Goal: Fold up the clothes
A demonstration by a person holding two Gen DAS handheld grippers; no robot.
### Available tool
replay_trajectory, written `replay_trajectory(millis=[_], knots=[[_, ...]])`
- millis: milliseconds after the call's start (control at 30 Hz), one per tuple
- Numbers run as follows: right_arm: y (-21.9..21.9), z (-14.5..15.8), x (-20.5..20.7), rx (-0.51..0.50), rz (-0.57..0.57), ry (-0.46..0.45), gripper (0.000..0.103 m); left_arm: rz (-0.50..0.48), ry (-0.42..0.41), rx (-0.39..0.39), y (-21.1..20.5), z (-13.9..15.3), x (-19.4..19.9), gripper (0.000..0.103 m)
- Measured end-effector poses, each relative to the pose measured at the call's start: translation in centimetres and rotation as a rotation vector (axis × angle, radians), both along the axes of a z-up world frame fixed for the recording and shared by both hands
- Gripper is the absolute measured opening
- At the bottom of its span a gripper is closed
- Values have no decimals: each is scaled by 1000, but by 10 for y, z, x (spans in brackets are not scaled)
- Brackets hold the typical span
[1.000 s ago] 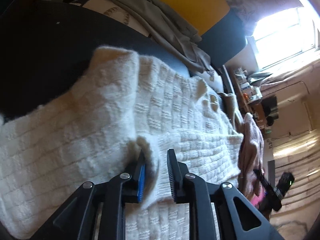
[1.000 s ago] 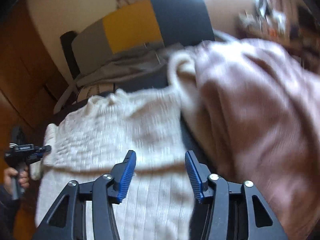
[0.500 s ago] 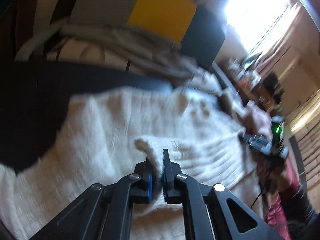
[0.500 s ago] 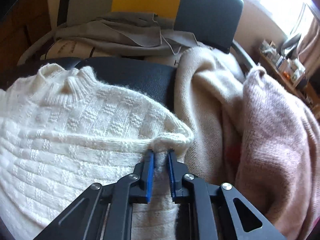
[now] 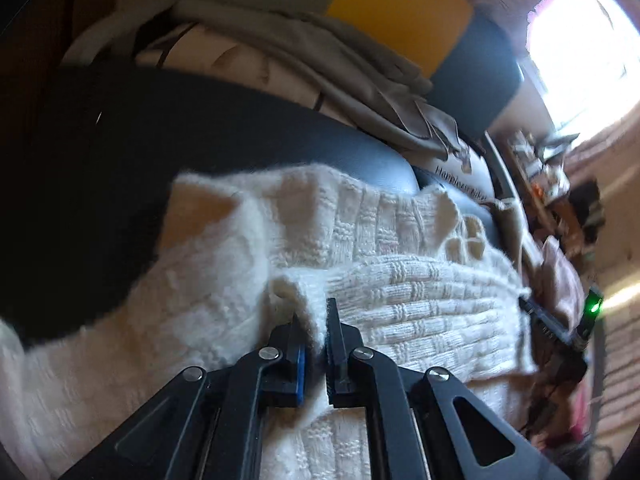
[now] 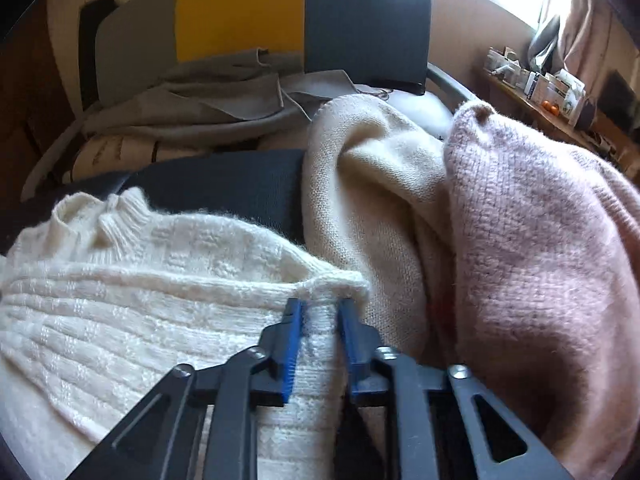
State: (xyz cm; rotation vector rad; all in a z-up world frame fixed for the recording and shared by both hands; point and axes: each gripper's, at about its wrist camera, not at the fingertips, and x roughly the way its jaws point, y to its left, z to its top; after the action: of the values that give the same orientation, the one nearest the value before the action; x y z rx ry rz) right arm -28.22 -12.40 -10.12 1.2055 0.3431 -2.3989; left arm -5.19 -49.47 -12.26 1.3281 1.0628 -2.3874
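The left tongs [image 5: 314, 320] and the right tongs [image 6: 320, 312] were both clamped on the folded edge of the white knit sweater [image 6: 132, 280], low in each frame.

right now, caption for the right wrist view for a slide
Right gripper pinches the folded edge of a cream knit sweater beside a pink sweater.

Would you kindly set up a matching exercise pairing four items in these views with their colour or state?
Things:
1. white knit sweater
2. pink sweater
3. beige sweater
4. grey garment

States:
A. heaped at the far right
B. draped at the back, before the yellow panel
C. pinched by the left hand-held gripper and right hand-held gripper
D. bunched between the white and pink knits

Pairs: 1-C, 2-A, 3-D, 4-B
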Motion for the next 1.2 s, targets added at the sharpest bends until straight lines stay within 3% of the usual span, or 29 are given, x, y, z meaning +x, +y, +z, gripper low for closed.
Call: replay_trajectory(millis=[33, 167, 233, 367, 467, 600, 700, 833, 967, 1133, 1200], knots=[[2, 1, -2, -7, -2, -10, 43, 14, -2, -6, -2, 3, 0, 6], [21, 24, 4, -76, -16, 8, 44, 73, -1, -53, -7, 18, 4, 9], [35, 45, 16, -138, -12, 35, 44, 104, 82, -73, -4, 36, 13, 14], [35, 61, 49, -212, 112, -7, 44, 30, 185, -87, 21, 56, 25, 17], [14, 47, 77, -149, 196, -35, 44, -77, 198, -107, 49, 58, 27, 17], [-2, 14, 86, -86, 169, -81, 50, -169, 83, -198, 80, 38, 10, 17], [0, -7, 80, -81, 108, -100, 56, -164, -84, -285, 87, 7, 0, 17], [12, -17, 101, -104, 108, 12, 59, -134, -27, -313, 97, -4, 23, 19], [17, -13, 102, -121, 102, 17, 62, -101, 33, -373, 109, -12, 51, 19], [16, -11, 106, -103, 108, 9, 62, -59, 47, -288, 101, -13, 61, 18], [16, -11, 111, -104, 105, 19, 62, -60, 16, -266, 97, -7, 56, 18]])
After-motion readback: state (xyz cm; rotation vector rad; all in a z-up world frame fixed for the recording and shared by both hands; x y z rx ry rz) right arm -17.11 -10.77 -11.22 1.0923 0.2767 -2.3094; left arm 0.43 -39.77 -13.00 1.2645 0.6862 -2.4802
